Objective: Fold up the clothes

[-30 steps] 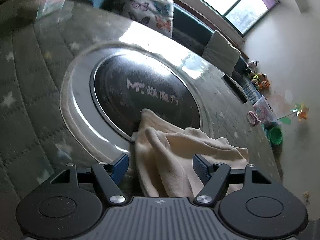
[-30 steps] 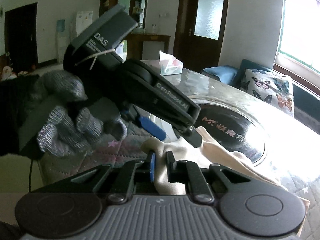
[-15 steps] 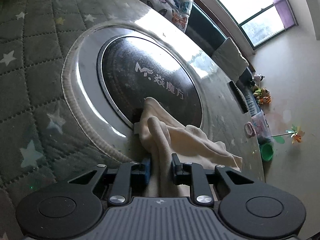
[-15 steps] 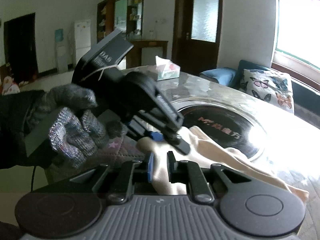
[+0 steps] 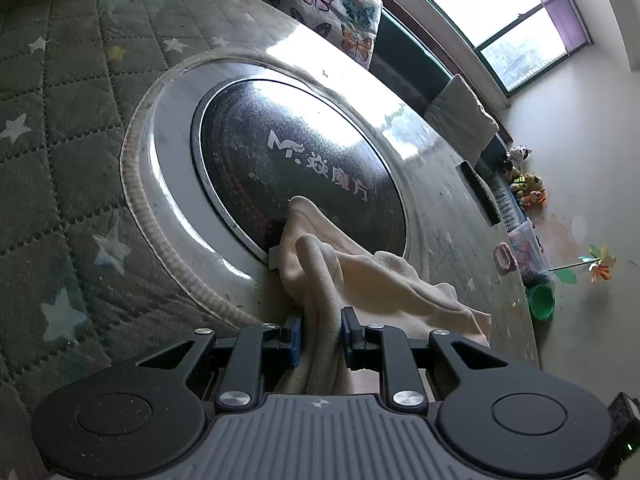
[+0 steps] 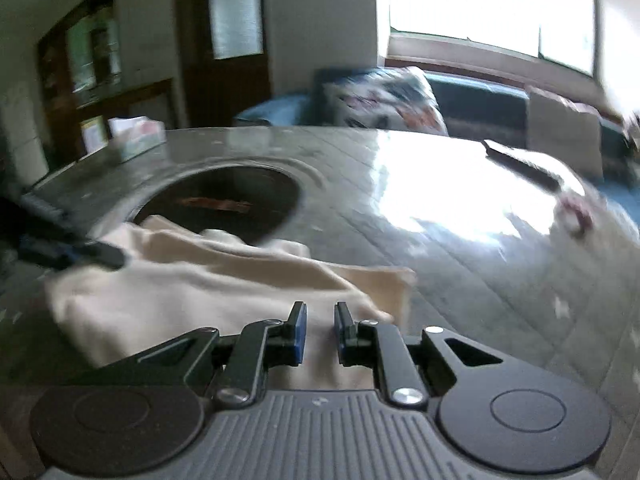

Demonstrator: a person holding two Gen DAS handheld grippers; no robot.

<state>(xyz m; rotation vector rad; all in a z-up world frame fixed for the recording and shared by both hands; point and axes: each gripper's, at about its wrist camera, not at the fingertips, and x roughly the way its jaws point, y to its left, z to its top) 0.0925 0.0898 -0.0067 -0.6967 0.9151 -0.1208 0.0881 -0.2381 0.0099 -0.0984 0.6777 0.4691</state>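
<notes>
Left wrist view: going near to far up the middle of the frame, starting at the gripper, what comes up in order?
Left gripper shut on the cream garment → black glass disc with white lettering → butterfly-print cushion → window.

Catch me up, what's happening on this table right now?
A person is folding a cream cloth with two handheld grippers. The left gripper is shut on a bunched ridge of the cloth beside the dark round hotplate set in the table. The right gripper is pinching another part of the same cloth; that view is motion-blurred. The cloth lies crumpled, not yet folded.
</notes>
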